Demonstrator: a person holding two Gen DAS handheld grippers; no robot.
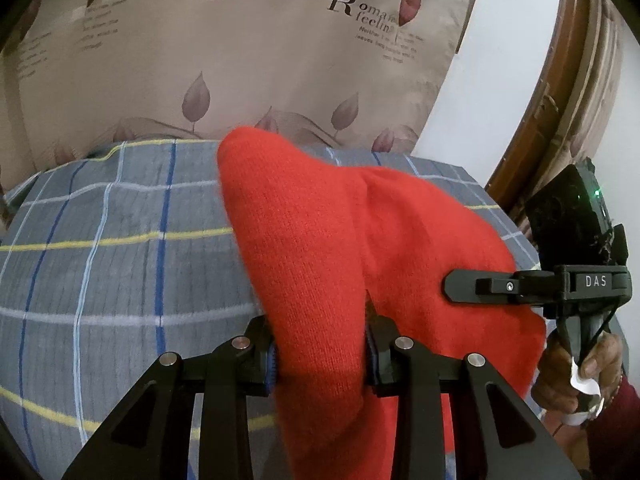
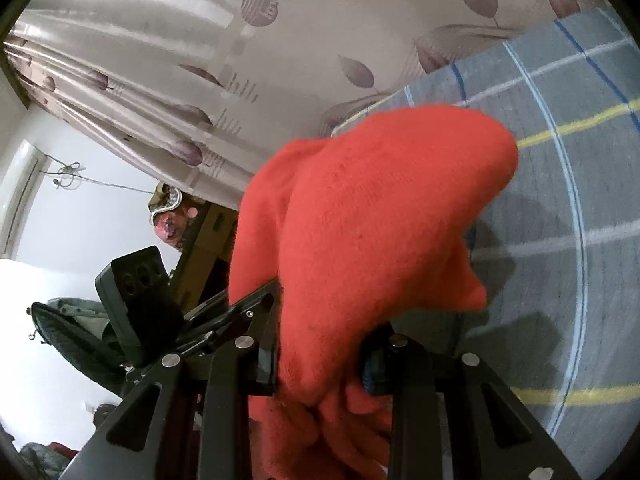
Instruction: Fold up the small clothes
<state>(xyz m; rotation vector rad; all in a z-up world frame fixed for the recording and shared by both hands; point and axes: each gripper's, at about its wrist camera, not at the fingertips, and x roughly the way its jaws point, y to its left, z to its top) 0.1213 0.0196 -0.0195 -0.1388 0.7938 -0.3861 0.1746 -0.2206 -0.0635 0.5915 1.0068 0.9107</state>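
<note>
Red knit garment (image 1: 320,248) hangs bunched and lifted above the grey checked bedsheet (image 1: 100,240), pinched at two spots along its near edge. Left gripper (image 1: 320,364) clamps a thick fold of it between its pads; right gripper (image 2: 320,364) likewise pinches gathered cloth, its body showing at the right edge of the left view, held in a hand (image 1: 576,376). Beyond the bed hangs a beige leaf-print curtain (image 1: 240,60).
</note>
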